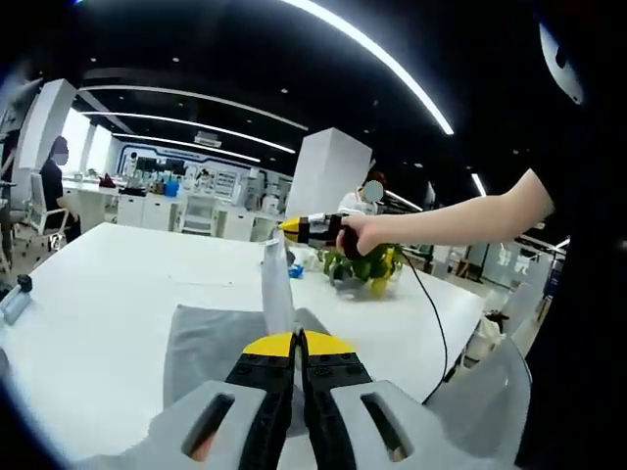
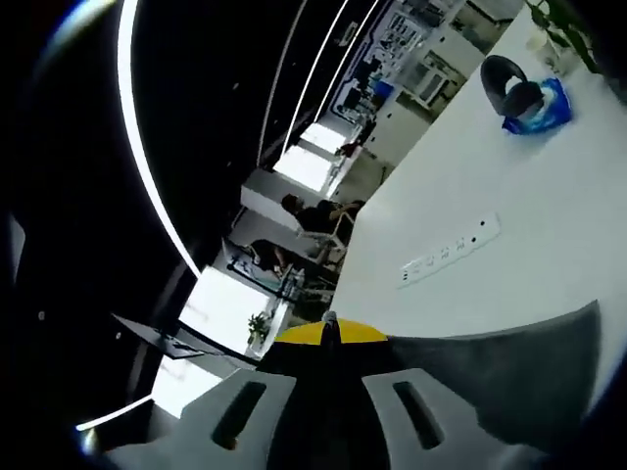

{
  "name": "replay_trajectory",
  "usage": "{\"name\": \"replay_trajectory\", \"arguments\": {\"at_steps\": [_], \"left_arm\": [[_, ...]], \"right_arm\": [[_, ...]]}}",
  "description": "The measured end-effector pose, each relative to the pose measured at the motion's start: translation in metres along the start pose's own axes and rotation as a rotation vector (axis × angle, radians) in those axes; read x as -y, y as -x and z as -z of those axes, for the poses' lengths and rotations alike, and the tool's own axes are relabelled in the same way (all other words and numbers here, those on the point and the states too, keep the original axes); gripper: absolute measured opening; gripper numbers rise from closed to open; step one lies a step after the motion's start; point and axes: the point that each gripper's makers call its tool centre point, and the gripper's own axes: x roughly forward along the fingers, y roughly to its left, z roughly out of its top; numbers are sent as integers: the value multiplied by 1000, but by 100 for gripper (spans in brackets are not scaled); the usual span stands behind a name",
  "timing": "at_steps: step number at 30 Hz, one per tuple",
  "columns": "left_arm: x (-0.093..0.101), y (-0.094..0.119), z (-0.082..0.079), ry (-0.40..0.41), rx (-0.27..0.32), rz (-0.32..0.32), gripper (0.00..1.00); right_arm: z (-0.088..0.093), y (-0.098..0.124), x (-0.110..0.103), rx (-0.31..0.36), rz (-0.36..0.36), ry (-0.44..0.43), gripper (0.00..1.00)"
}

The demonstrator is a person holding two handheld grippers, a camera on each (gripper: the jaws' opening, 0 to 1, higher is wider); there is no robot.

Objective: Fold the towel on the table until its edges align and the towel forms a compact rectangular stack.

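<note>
The grey towel (image 1: 211, 343) lies on the white table (image 1: 108, 294). One edge of it rises as a narrow strip from my left gripper (image 1: 298, 343), whose yellow-tipped jaws are shut on the cloth. The strip runs up to my right gripper (image 1: 286, 229), held in a person's hand above the towel's far side and pinching its top end. In the right gripper view the right gripper (image 2: 329, 331) has its jaws together, with a bit of grey cloth at the tips. The towel (image 2: 509, 362) hangs away to the right over the table (image 2: 549, 215).
A green plant (image 1: 364, 264) stands behind the towel, with a black cable (image 1: 436, 323) trailing to the table's right edge. A small grey object (image 1: 14, 300) lies at the far left. A power strip (image 2: 451, 250), headphones (image 2: 509, 83) and a blue packet (image 2: 541, 108) are on the table.
</note>
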Motion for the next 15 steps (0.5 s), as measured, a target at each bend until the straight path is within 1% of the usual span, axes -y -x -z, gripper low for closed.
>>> {"name": "replay_trajectory", "arguments": {"at_steps": [6, 8, 15], "left_arm": [[-9, 1, 4, 9, 2, -26, 1], [-11, 2, 4, 11, 5, -28, 1], [-19, 3, 12, 23, -13, -45, 1]], "right_arm": [[5, -6, 3, 16, -4, -53, 0], [4, -9, 5, 25, -10, -70, 0], [9, -17, 14, 29, -5, -100, 0]]}}
